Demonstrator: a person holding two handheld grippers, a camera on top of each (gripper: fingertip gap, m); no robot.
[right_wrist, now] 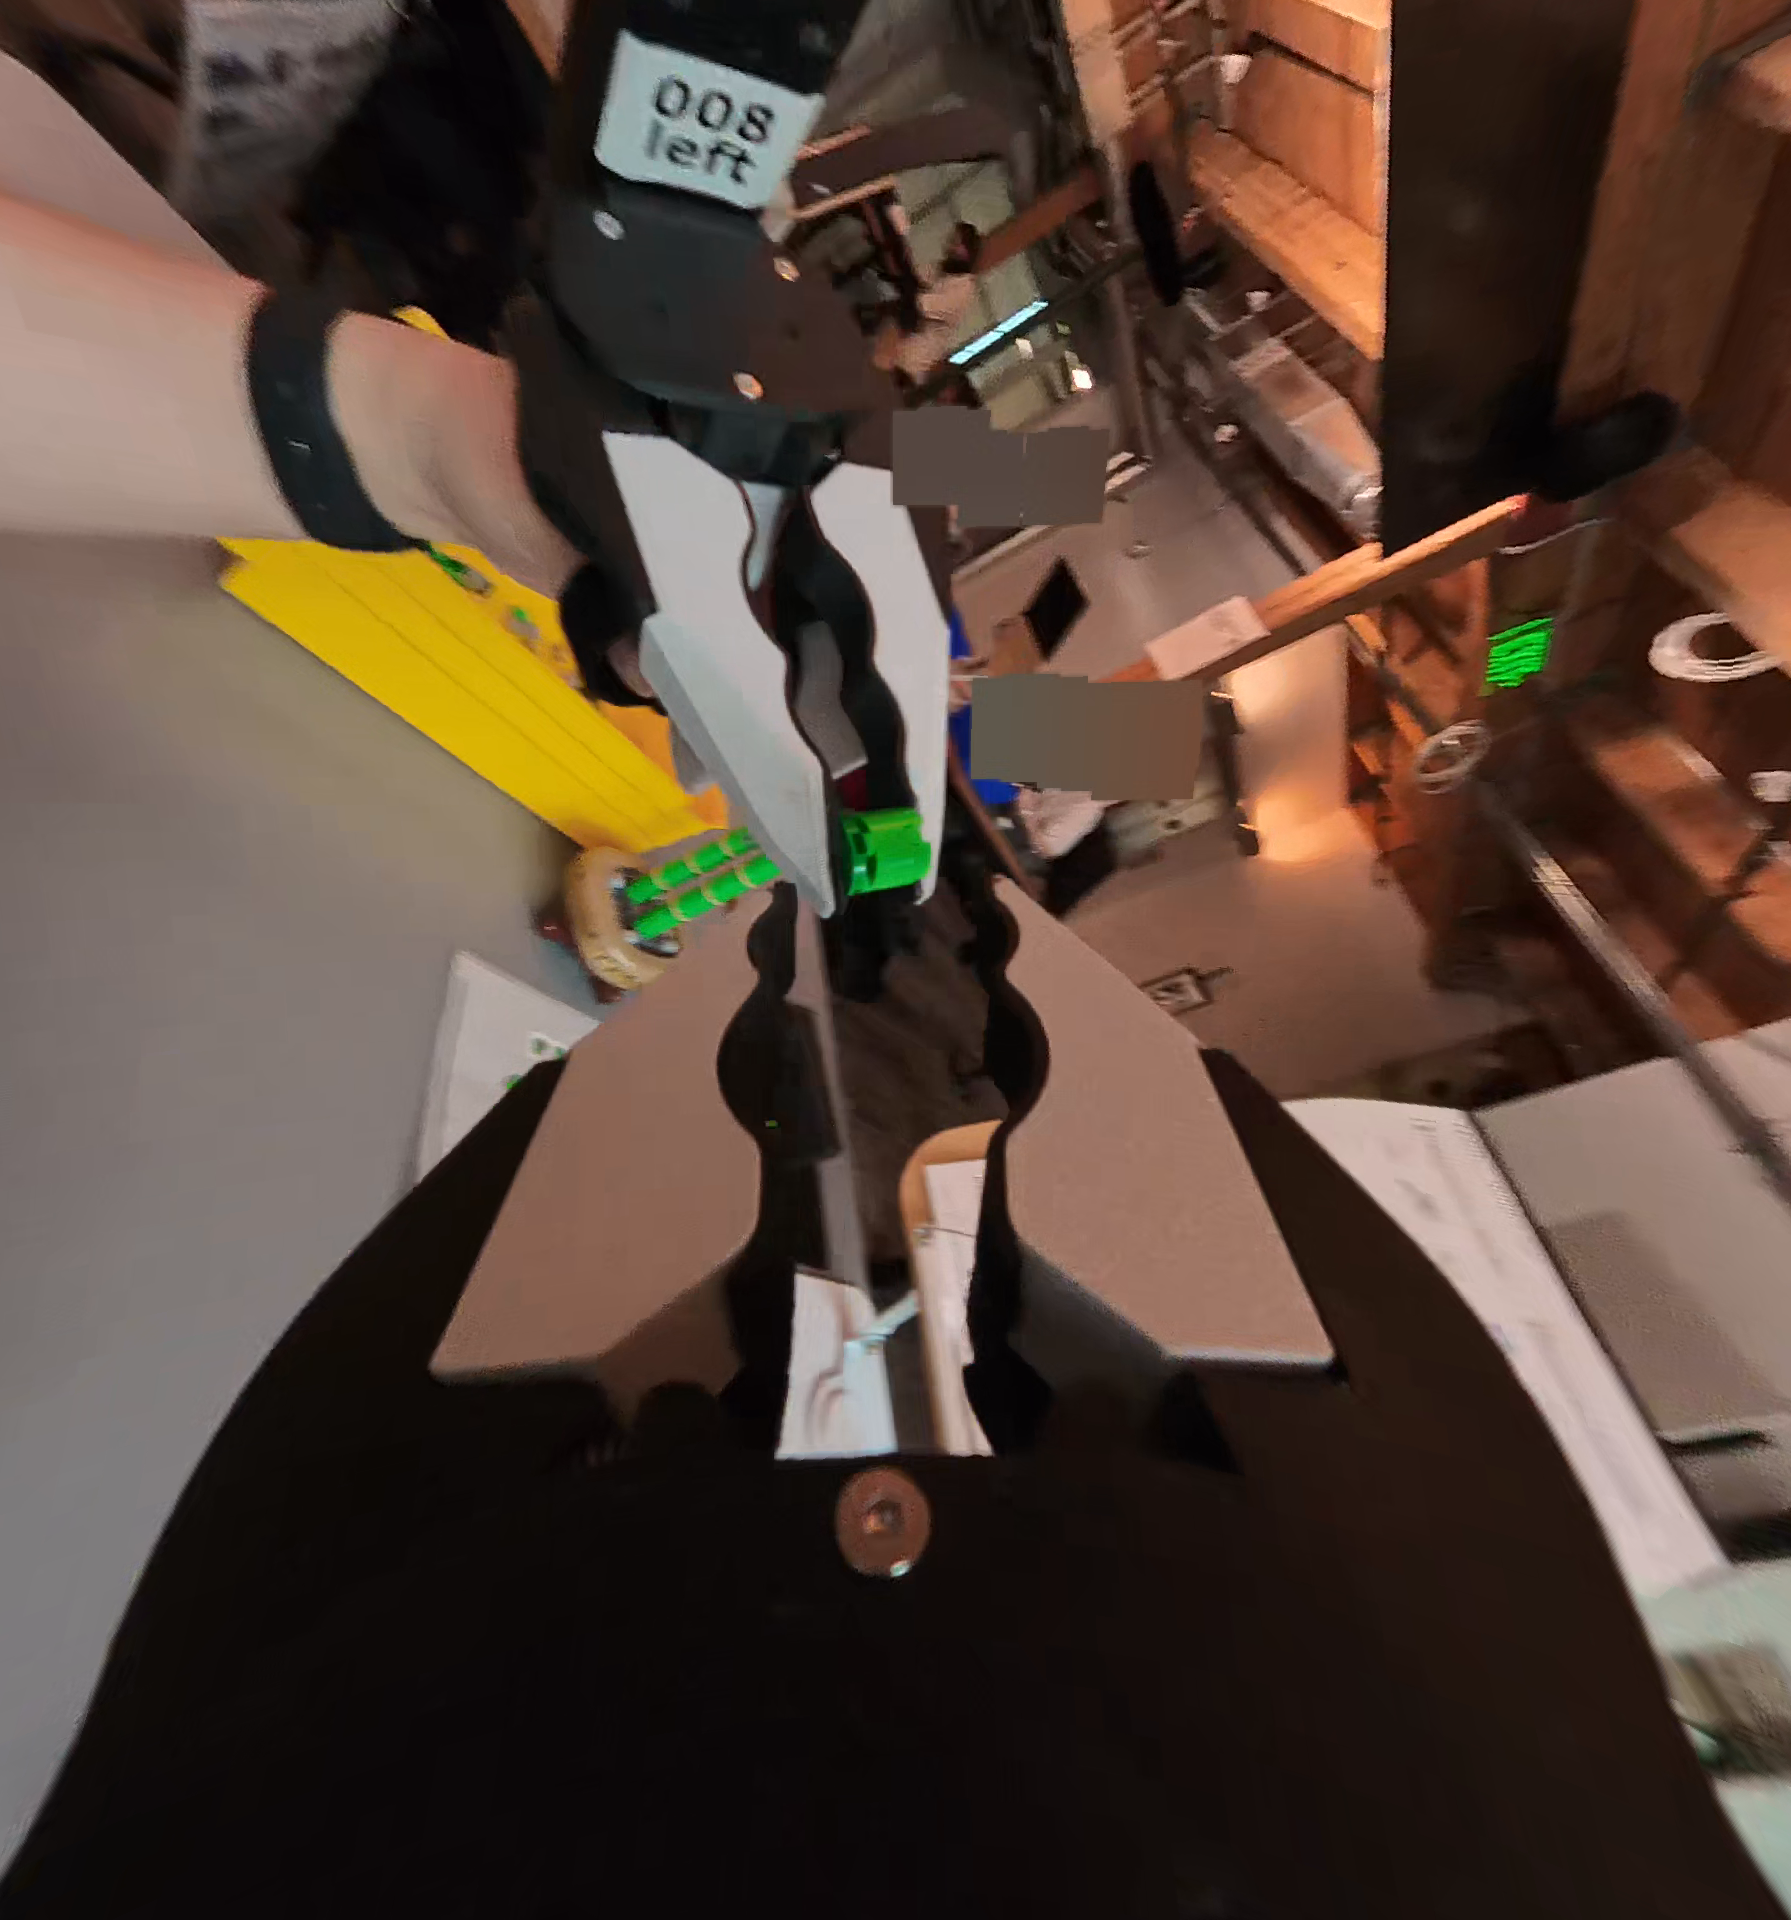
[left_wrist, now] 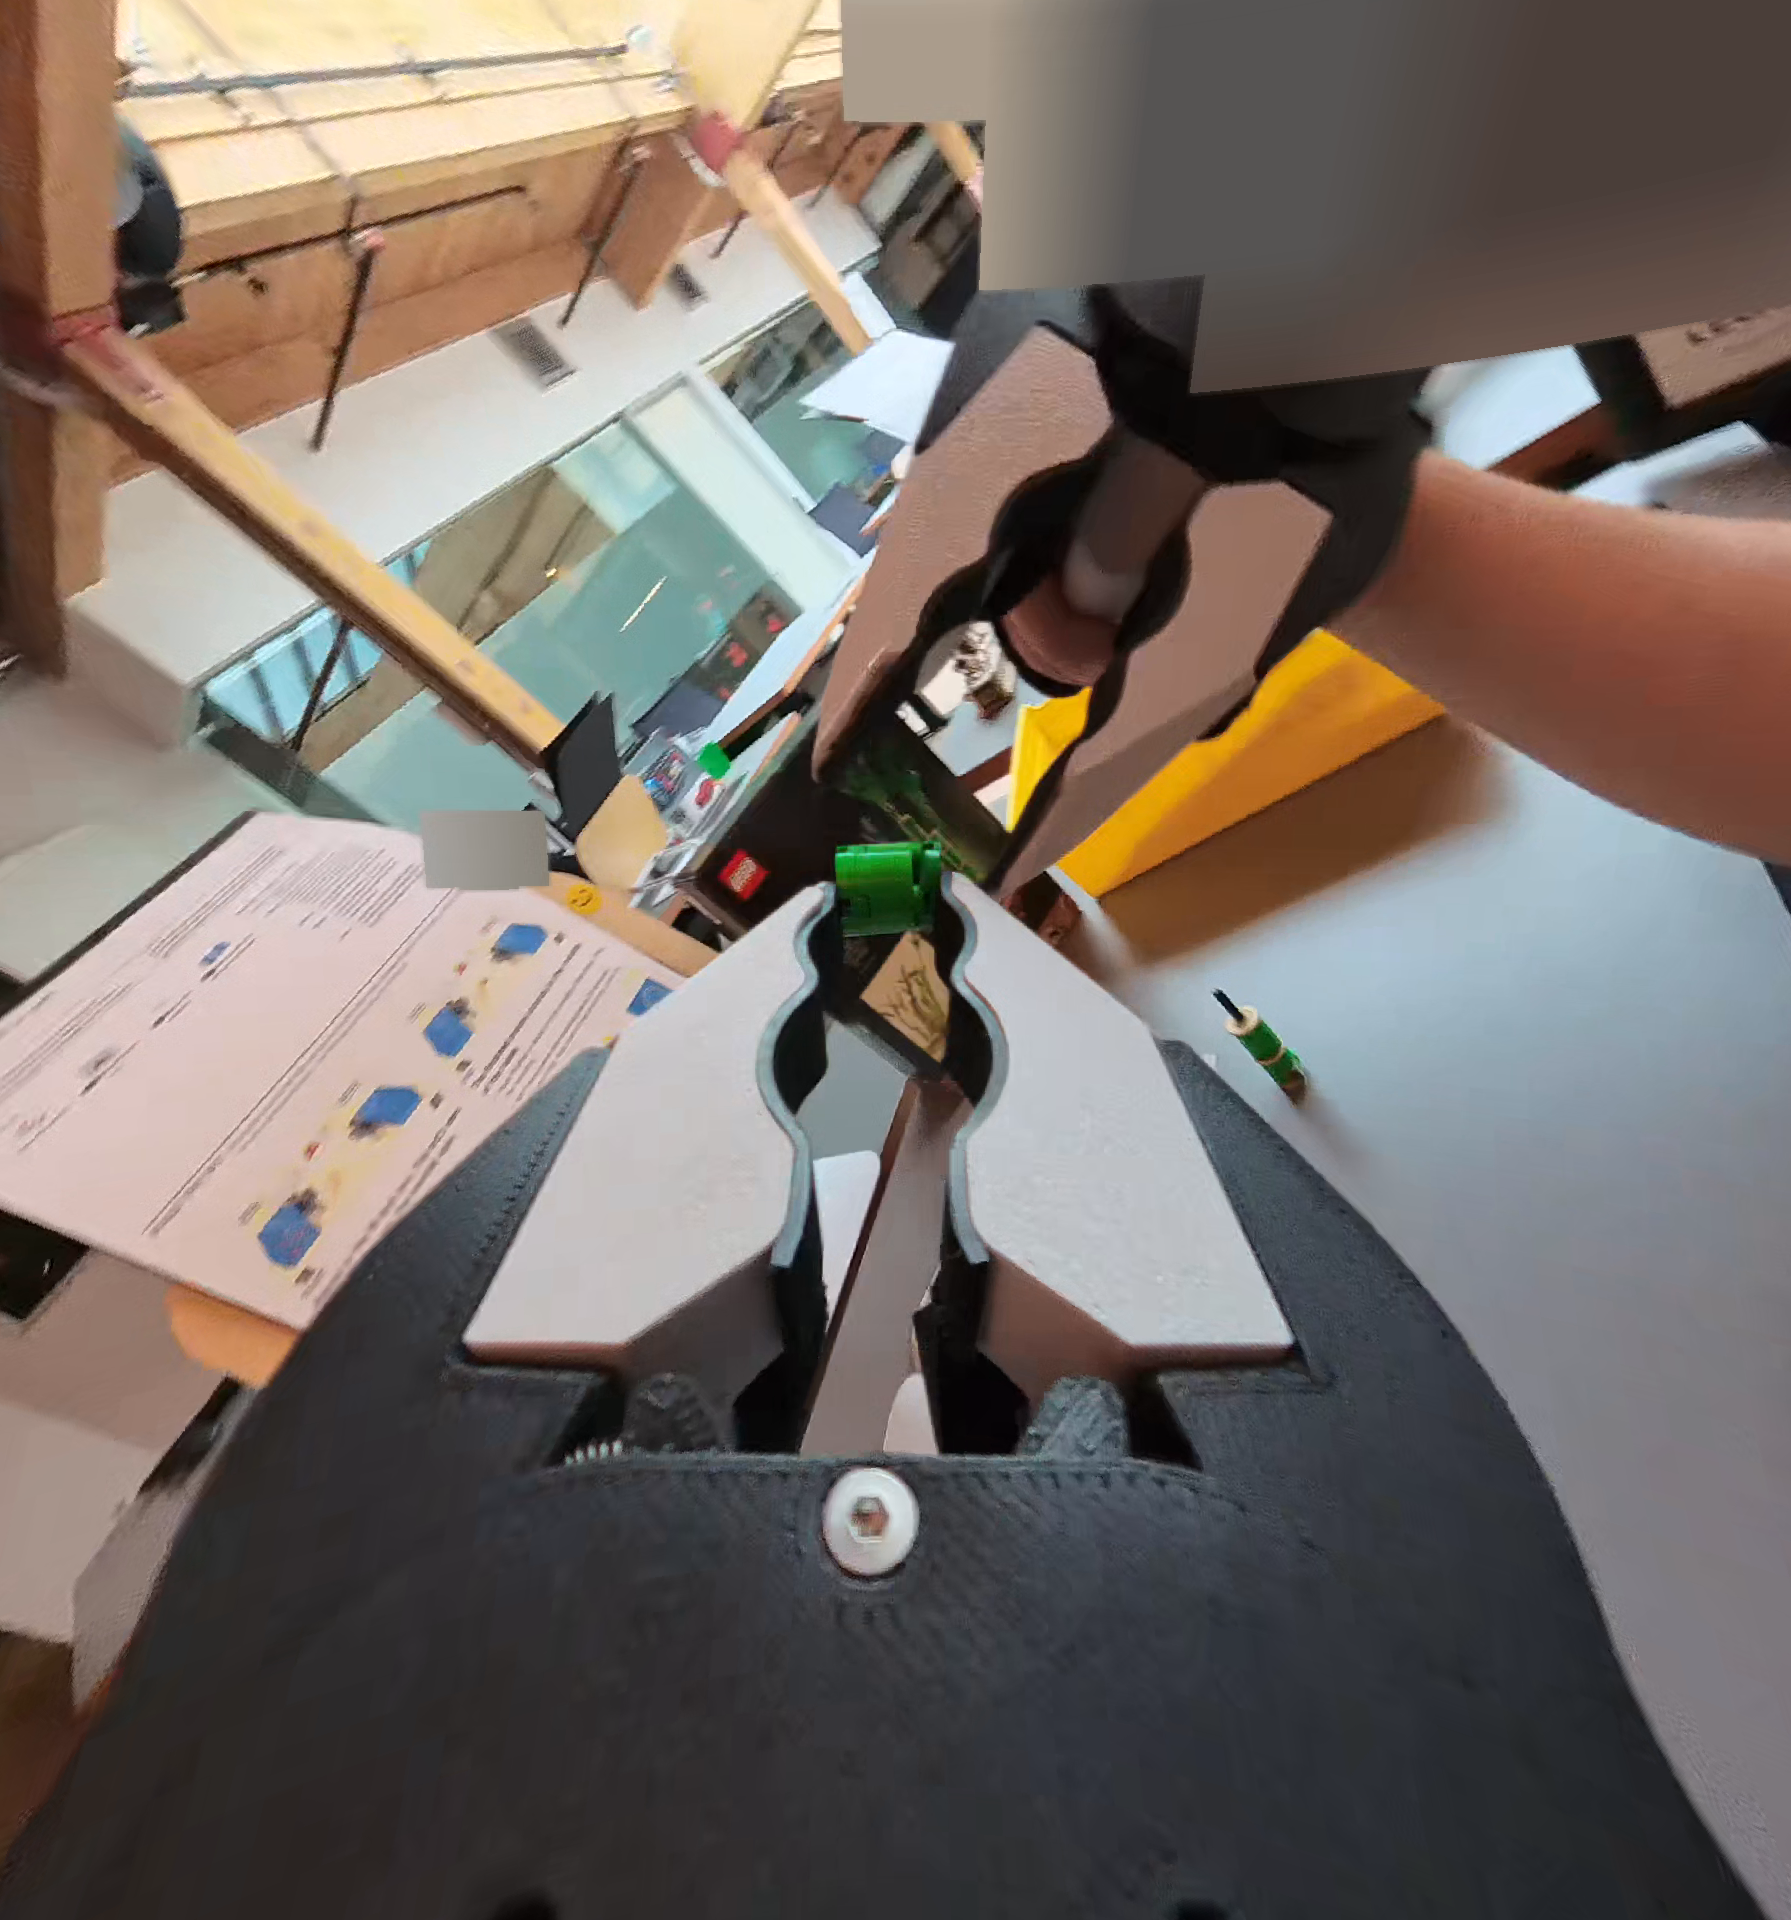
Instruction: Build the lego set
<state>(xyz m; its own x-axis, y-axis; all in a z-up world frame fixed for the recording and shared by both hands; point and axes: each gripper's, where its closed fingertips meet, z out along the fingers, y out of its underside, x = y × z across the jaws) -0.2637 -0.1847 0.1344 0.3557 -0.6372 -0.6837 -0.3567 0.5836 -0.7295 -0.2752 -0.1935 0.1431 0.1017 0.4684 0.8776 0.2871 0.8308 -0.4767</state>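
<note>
My left gripper is shut on a small bright green lego piece, held up in the air at its fingertips. The right wrist view shows the same piece in the left gripper. My right gripper is open and empty, its tips just short of the green piece. In the left wrist view the right gripper faces mine from above. A short green and tan rod lies on the grey table. Two green banded rods with a tan ring lie partly behind the left finger.
A yellow tray stands on the table behind the grippers and also shows in the left wrist view. A printed instruction sheet lies at the left. A black lego box stands beyond my fingertips. White papers lie at the right. Less than 4 cm separates the two grippers' tips.
</note>
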